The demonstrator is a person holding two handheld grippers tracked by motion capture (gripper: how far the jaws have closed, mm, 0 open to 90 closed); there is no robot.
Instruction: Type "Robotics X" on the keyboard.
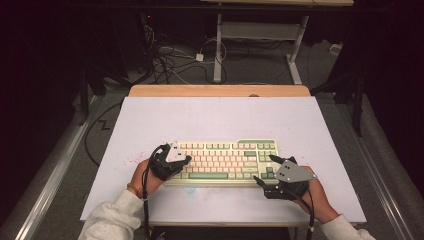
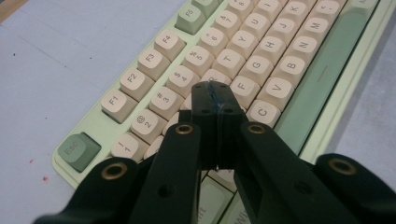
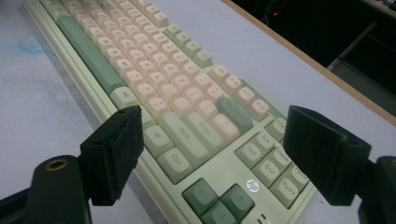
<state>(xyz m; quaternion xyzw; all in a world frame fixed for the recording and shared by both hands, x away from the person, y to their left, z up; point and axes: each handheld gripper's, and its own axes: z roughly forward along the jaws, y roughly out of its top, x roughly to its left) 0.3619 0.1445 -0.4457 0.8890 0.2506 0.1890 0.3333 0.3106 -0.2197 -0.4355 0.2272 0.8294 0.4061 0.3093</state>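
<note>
A pale green keyboard (image 1: 225,159) with cream and green keys lies on the white table top, near its front. My left gripper (image 1: 185,161) is over the keyboard's left end. In the left gripper view its black jaws are pressed together with nothing between them, and the left gripper (image 2: 215,95) has its tips just above the cream letter keys (image 2: 254,65). My right gripper (image 1: 265,169) is at the keyboard's right end. There the right gripper (image 3: 219,154) stands wide open, one jaw on each side of the keyboard (image 3: 187,121), near the arrow keys (image 3: 219,198).
The white board (image 1: 215,117) covers a wooden table whose far edge (image 1: 220,90) shows at the back. Red specks (image 1: 131,159) mark the board at the left, and a blue smudge (image 1: 191,190) lies in front of the keyboard. Cables (image 1: 170,60) and desk legs (image 1: 218,50) are on the floor behind.
</note>
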